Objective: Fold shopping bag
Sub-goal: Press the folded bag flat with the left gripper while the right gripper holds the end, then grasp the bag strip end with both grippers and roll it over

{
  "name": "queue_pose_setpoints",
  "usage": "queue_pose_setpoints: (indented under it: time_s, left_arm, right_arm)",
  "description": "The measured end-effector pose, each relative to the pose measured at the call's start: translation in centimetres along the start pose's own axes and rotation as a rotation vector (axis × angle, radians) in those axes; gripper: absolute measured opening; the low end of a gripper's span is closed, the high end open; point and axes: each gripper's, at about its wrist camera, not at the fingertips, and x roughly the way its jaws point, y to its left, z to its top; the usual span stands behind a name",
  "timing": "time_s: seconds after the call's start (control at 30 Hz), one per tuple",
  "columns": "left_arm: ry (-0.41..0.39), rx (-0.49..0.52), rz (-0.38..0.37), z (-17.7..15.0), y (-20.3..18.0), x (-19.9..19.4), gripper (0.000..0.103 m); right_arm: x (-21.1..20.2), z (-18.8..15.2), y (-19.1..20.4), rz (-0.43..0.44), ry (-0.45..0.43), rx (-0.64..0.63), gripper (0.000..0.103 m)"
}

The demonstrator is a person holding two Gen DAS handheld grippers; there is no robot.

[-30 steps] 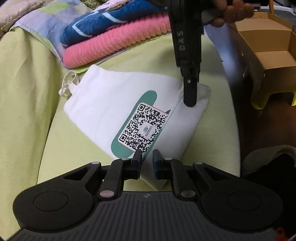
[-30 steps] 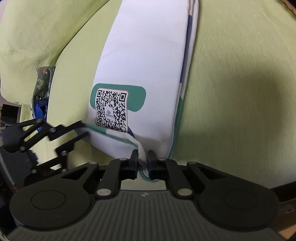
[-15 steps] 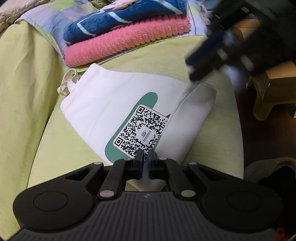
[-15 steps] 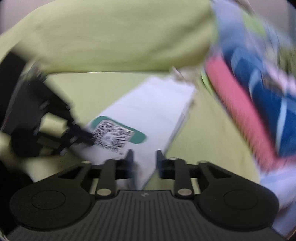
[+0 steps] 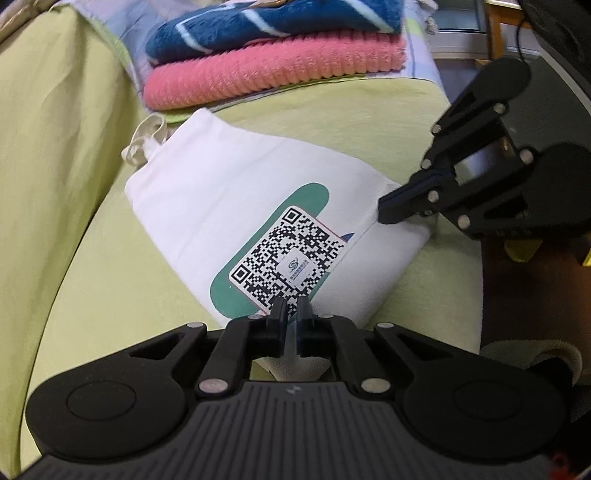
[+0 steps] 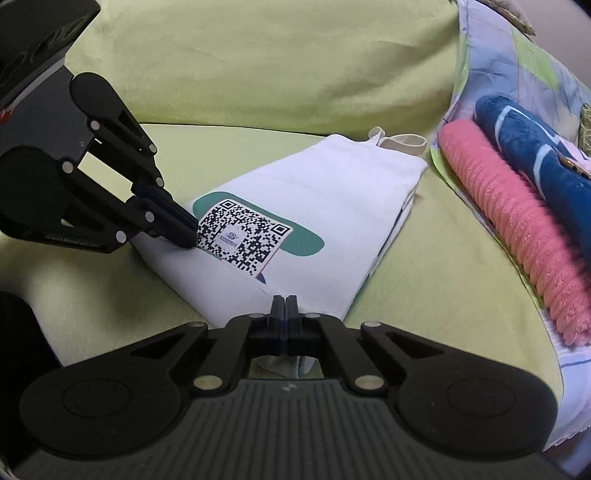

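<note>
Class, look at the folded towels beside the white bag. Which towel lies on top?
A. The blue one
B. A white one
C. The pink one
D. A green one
A: the blue towel rests on the pink towel, beyond the bag.

The bag (image 5: 236, 206) lies flat on the cushion (image 5: 92, 295), its handles (image 5: 146, 142) toward the back. Behind it, at the cushion's far edge, two folded towels (image 5: 273, 62) lie stacked on a cloth (image 6: 517, 70).
</note>
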Motion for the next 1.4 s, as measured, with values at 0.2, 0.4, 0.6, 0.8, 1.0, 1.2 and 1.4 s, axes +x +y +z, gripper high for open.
queue_pose_setpoints:
  time_s: [0.2,0.4,0.6,0.8,1.0,1.2,1.4]
  left_arm:
    - [0.012,-0.034,0.002,0.1,0.2,0.1,0.000]
    - [0.010,-0.038,0.003,0.1,0.2,0.1,0.000]
    - [0.009,-0.041,0.001,0.1,0.3,0.2,0.000]
    - [-0.051,0.062,0.087,-0.4,-0.9,-1.6,0.014]
    - [-0.142,0.447,0.205,-4.9,-4.7,-5.1,0.020]
    - [-0.100,0.707,0.302,-6.9,-7.0,-2.3,0.039]
    - [-0.084,0.882,0.326,-7.7,-7.7,0.5,0.030]
  right_arm:
    - [0.0,-0.1,0.0,-0.004,0.000,0.010,0.000]
    - [-0.4,-0.1,0.3,-0.001,0.003,0.005,0.000]
    - [-0.3,0.1,0.1,0.002,0.005,-0.001,0.000]
    - [-0.3,0.0,0.2,0.001,0.003,-0.008,0.000]
    - [-0.2,-0.1,0.1,0.009,-0.002,-0.014,0.000]
    - [-0.3,-0.1,0.0,0.014,-0.004,-0.016,0.000]
    - [-0.2,0.1,-0.1,0.026,0.002,-0.027,0.000]
